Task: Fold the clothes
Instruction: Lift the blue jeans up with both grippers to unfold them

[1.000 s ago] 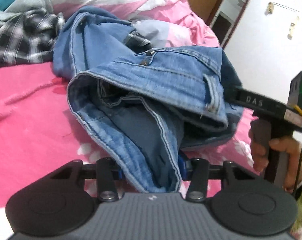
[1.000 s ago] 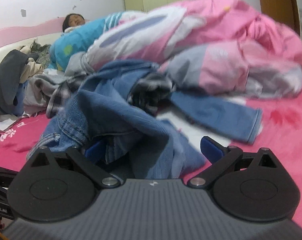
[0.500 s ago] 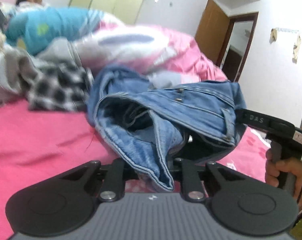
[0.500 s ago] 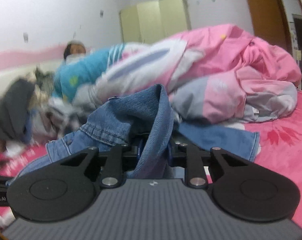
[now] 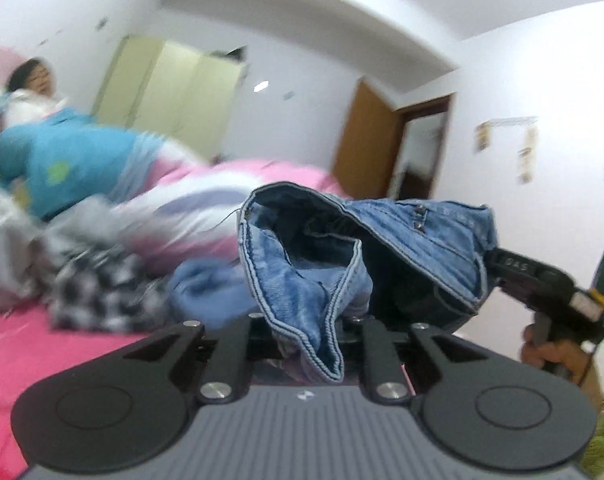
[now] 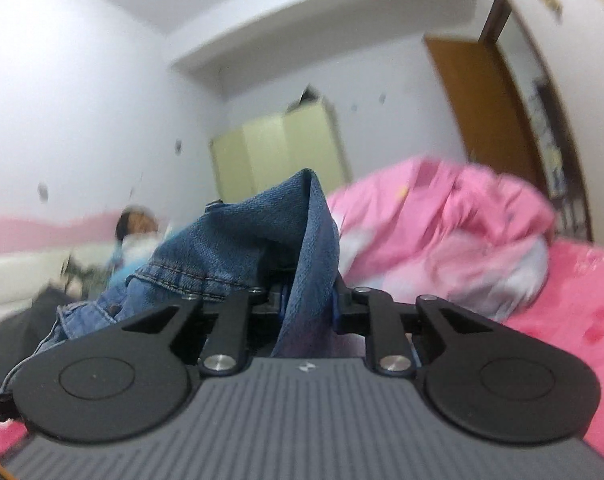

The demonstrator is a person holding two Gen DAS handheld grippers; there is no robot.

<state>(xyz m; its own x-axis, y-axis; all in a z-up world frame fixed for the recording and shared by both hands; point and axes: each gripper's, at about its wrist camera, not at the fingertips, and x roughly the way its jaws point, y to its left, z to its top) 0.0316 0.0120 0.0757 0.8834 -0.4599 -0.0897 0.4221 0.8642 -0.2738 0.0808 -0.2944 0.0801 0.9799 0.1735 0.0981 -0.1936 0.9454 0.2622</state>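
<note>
A pair of blue jeans (image 5: 382, 248) hangs in the air by its waistband, held between both grippers above the pink bed. My left gripper (image 5: 306, 320) is shut on one side of the waistband. My right gripper (image 6: 308, 300) is shut on the other side of the jeans (image 6: 237, 240); it also shows at the right of the left wrist view (image 5: 514, 268), clamped on the denim. The fingertips are hidden by cloth in both views.
A pink quilt (image 6: 454, 216) is heaped on the pink bed sheet (image 6: 582, 304). A black-and-white checked garment (image 5: 97, 292) and a blue garment (image 5: 205, 288) lie on the bed. A person in blue (image 5: 61, 160) lies at the far left. A wooden door (image 5: 366, 140) stands behind.
My right gripper went from open to shut on the jeans. Both grippers have risen with the jeans, lifting the waistband off the bed, and both views now tilt up toward the walls.
</note>
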